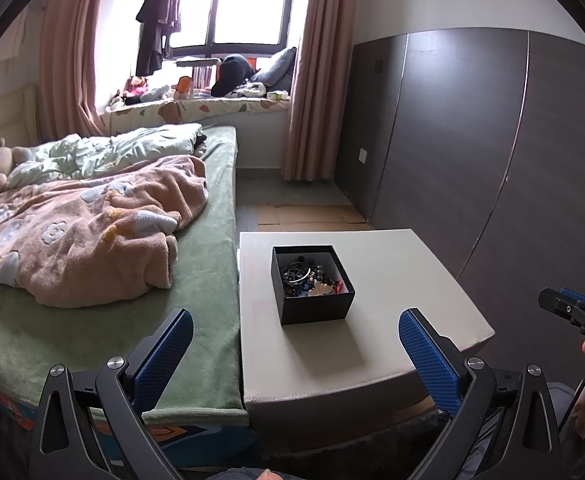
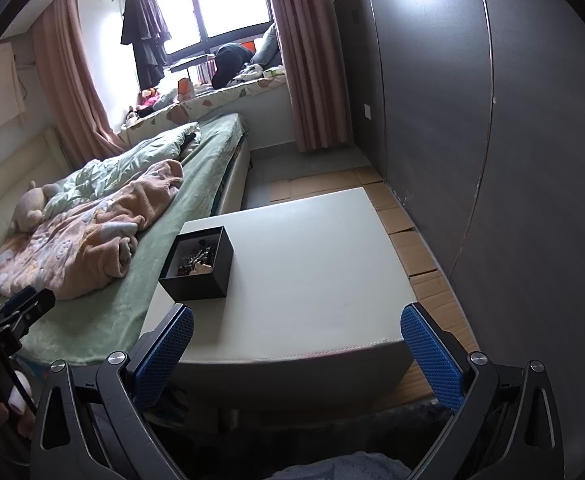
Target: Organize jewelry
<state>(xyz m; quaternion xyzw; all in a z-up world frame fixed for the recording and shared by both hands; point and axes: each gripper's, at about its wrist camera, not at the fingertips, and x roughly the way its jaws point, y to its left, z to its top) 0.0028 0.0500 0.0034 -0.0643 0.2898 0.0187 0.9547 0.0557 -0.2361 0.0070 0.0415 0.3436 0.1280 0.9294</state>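
A small black box (image 1: 312, 308) stands on a low white table (image 1: 392, 300), holding a tangle of jewelry (image 1: 310, 278): beads, a silver bangle, chains. My left gripper (image 1: 296, 344) hovers open in front of the box, above the table's near edge, its blue pads wide apart with nothing between them. In the right wrist view the same black box (image 2: 198, 280) sits near the white table's (image 2: 312, 272) left side, jewelry (image 2: 196, 262) inside it. My right gripper (image 2: 297, 342) is open over the table's front edge, to the right of the box and holding nothing.
A bed (image 1: 196, 280) with a green sheet and pink blanket (image 1: 80, 232) butts against the table's left side. A dark wardrobe wall (image 1: 472, 152) runs along the right. Cardboard sheets (image 2: 416, 256) cover the floor between table and wardrobe. A cluttered window seat (image 1: 196, 100) lies beyond.
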